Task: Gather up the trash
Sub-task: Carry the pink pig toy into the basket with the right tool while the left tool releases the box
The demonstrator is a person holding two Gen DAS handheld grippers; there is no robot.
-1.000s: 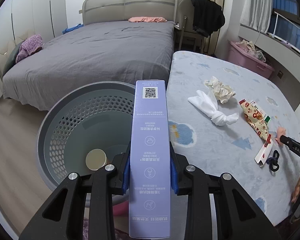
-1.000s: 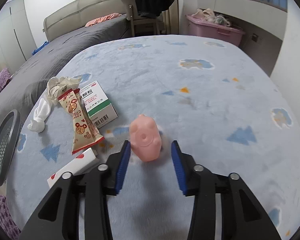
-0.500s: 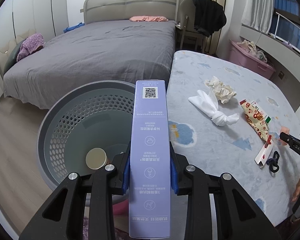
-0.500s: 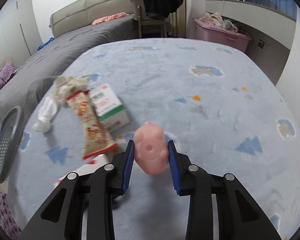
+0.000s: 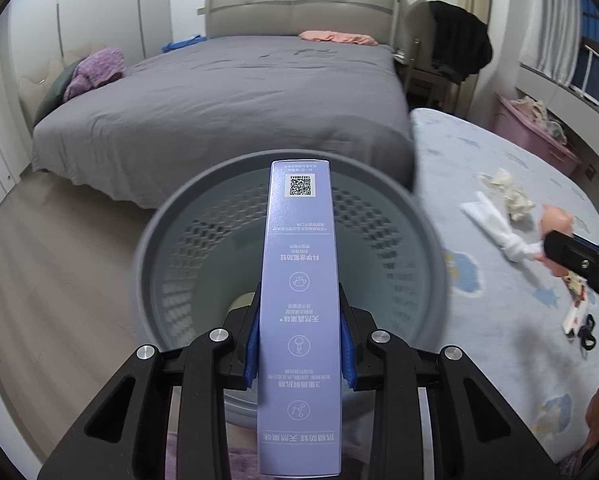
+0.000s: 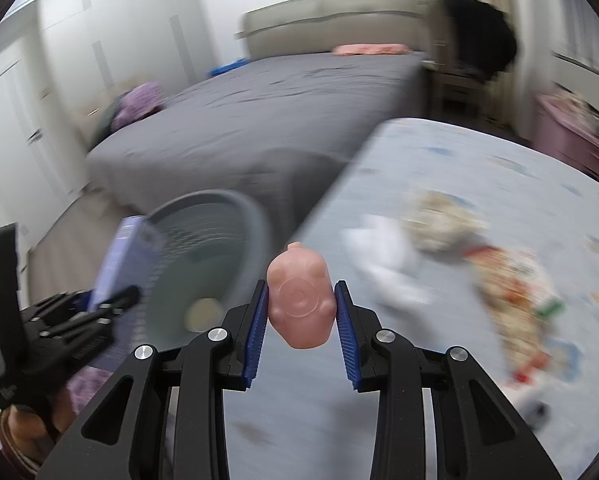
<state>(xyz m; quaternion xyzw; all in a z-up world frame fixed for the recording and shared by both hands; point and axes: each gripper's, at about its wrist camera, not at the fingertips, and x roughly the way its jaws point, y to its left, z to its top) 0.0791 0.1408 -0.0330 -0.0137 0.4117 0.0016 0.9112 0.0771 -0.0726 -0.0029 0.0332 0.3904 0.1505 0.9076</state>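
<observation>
My left gripper [image 5: 299, 338] is shut on a tall purple box [image 5: 299, 300] and holds it over the grey perforated bin [image 5: 187, 216]. A round pale lid lies in the bin [image 6: 201, 312]. My right gripper [image 6: 300, 314] is shut on a pink pig toy [image 6: 299, 300], lifted above the blue table's left edge near the bin [image 6: 235, 204]. The pig toy [image 5: 555, 220] and the right gripper also show in the left wrist view. A white cloth [image 5: 495, 224], crumpled paper [image 5: 507, 192] and a snack wrapper [image 6: 511, 292] lie on the table.
A grey bed [image 5: 227, 108] stands behind the bin. A chair with a black jacket [image 5: 459, 44] and a pink storage box [image 5: 535, 136] stand at the back right. A black hair tie [image 5: 585, 332] lies on the blue table [image 5: 499, 312]. Wood floor [image 5: 51, 264] is left of the bin.
My right gripper has closed on the pig toy, lifted it and swung left toward the bin. My left gripper has moved the purple box right, over the bin's middle.
</observation>
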